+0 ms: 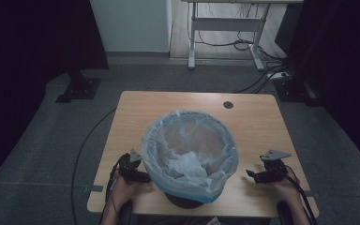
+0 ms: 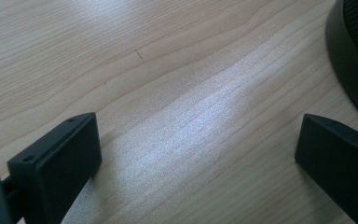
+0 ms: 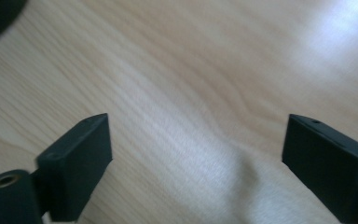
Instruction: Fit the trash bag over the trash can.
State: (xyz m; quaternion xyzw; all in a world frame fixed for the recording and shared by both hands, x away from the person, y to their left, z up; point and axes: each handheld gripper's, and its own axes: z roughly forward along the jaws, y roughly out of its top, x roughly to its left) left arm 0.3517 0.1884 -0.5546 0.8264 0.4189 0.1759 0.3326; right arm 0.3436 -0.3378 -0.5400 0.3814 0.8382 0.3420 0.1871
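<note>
A black waste bin point(image 1: 183, 200) stands at the near middle of the wooden table point(image 1: 253, 117). A pale blue plastic bag point(image 1: 190, 147) lines it and folds over its rim, with crumpled white material at its bottom. My left gripper point(image 1: 140, 177) rests low on the table just left of the bin, open, with bare wood between its jaws; the bin's dark base point(image 2: 349, 56) shows at the right edge of the left gripper view. My right gripper point(image 1: 255, 176) sits right of the bin, open over bare wood point(image 3: 191, 107), a gap apart from the bin.
A round cable hole point(image 1: 228, 104) lies near the table's far right edge. Beyond the table are grey floor, a white desk frame point(image 1: 225, 28) and loose cables point(image 1: 267, 70). Dark stands point(image 1: 77, 89) flank the table.
</note>
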